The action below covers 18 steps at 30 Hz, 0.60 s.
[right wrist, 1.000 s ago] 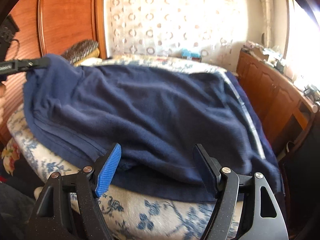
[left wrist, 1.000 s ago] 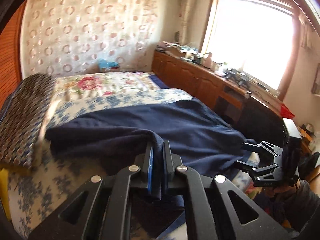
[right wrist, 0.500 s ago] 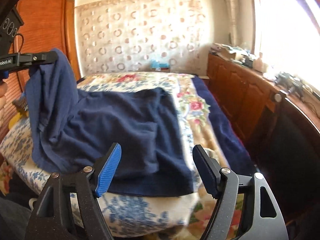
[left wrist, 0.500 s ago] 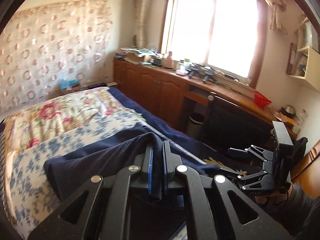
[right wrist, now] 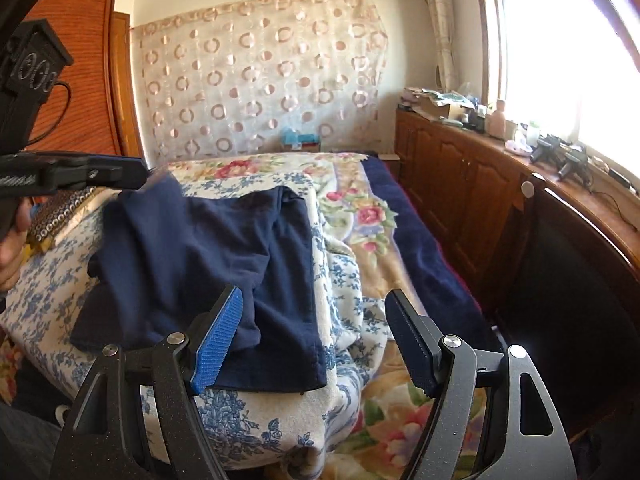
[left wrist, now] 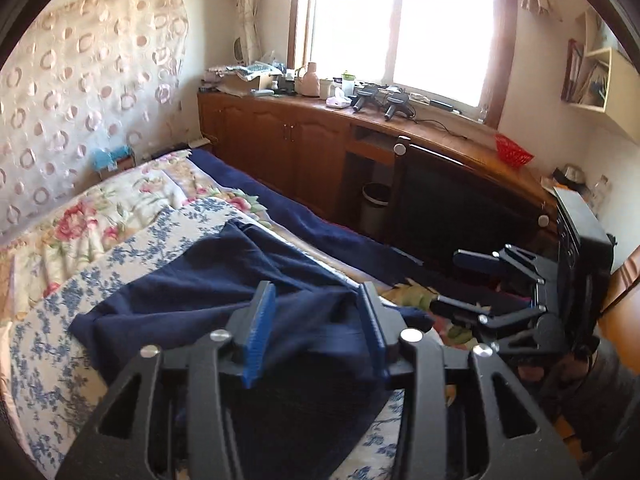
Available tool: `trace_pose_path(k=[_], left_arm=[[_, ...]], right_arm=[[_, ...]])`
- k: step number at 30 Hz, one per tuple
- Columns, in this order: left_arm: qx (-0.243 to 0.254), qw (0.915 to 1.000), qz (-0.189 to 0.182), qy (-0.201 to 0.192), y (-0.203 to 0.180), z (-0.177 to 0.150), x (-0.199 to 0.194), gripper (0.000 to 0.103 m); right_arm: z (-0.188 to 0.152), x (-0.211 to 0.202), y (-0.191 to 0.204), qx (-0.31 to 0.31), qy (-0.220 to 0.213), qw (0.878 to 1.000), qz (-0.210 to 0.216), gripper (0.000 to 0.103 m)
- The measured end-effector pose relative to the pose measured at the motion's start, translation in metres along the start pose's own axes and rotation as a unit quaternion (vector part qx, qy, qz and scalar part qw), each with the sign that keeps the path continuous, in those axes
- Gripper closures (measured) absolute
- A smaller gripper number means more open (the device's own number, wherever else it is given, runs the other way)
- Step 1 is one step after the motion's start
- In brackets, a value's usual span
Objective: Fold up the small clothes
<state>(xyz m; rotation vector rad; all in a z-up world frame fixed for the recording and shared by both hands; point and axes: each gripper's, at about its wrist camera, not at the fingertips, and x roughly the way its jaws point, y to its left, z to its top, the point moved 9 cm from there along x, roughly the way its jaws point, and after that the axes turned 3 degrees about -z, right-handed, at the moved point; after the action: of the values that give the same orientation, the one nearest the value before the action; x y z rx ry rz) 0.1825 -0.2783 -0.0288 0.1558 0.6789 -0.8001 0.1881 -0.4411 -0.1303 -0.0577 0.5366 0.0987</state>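
left wrist view: looks from behind its own two fingers, tilted down across the bed (left wrist: 60, 300) toward the window (left wrist: 440, 28) and wooden cabinets (left wrist: 288, 148) in the upper right of the frame.
left wrist nearness: close; the navy garment (left wrist: 224, 280) fills the lower centre, just past the finger pads.
right wrist view: looks along the bed toward the circle-patterned curtain (right wrist: 260, 76) at the top centre, window at the right edge.
right wrist nearness: close above the bed's near edge; the garment lies centre left.
shared: garment, floral bedding, curtain, cabinets; each view catches the other gripper, the right gripper (left wrist: 460, 284) at right, the left gripper (right wrist: 132, 172) at left.
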Motion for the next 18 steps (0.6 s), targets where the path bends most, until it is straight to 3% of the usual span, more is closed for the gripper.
trace_pose_path(k=[3,11,18], left_arm=[[-0.009,0.9999,0.005,-0.010,0.006,-0.005,-0.012,0.055],[-0.056,0.9964,0.058,-0.025,0.058,-0.047,-0.050,0.055],[-0.099,0.9897,0.100,-0.029,0.106,-0.091,-0.080,0.055]], right_arm=[[0.001,0.003,0.003,0.000,0.001,1.000,0.001,0.027],[0.007,0.016,0.021,-0.020,0.009,1.000,0.018,0.027],[0.017,0.036,0.065,-0.043,0.017,0.998,0.049,0.027]])
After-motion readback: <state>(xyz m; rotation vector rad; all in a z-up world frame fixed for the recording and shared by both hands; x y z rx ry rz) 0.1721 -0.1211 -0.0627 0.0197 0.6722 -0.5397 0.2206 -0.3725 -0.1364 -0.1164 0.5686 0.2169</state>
